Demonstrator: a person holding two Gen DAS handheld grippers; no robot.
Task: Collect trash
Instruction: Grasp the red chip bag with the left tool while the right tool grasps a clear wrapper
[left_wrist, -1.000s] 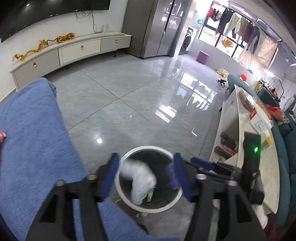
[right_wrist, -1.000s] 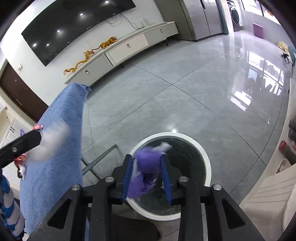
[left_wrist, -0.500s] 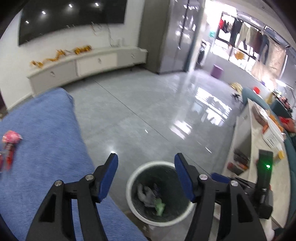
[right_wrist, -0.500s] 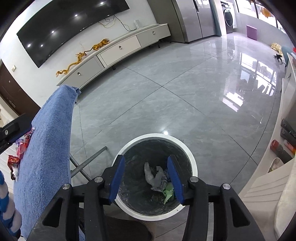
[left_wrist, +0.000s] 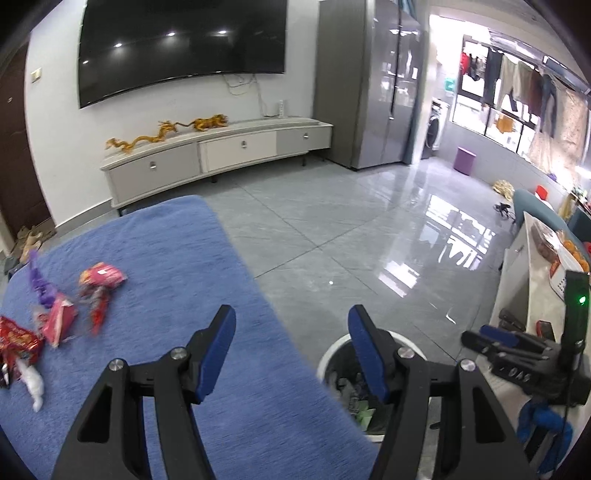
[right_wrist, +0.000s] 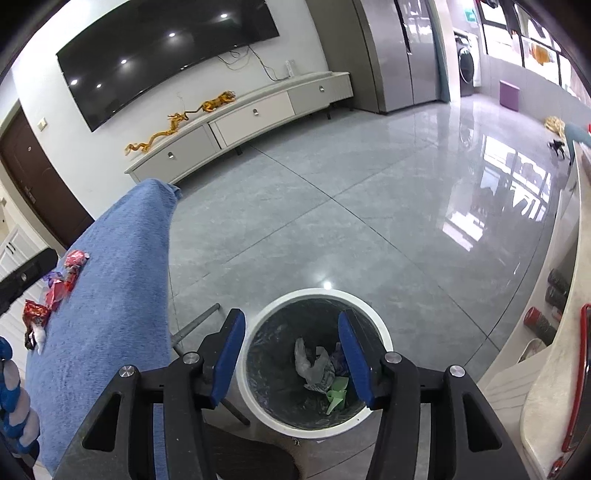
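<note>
A white-rimmed trash bin (right_wrist: 255, 325) with a dark liner stands on the floor beside the blue-covered table (right_wrist: 122, 266). It holds crumpled white, purple and green trash (right_wrist: 317, 365). My right gripper (right_wrist: 291, 350) is open and empty right above the bin. My left gripper (left_wrist: 291, 350) is open and empty over the table's right edge, with the bin (left_wrist: 328, 358) at its right. Several wrappers lie on the table's left part: red and pink packets (left_wrist: 99, 280), a purple scrap (left_wrist: 40, 284) and a white wad (left_wrist: 33, 384). They also show in the right wrist view (right_wrist: 55, 291).
A white side table (left_wrist: 535, 295) with remotes and food stands to the right of the bin. A metal table leg (right_wrist: 195, 321) slants down beside the bin. A TV cabinet (left_wrist: 221, 151) lines the far wall across a grey tiled floor (right_wrist: 332, 221).
The right gripper opened and dropped the purple wrapper into the bin. The white tissue fell from the left gripper into the bin, and the left gripper swung left and up toward the table.
</note>
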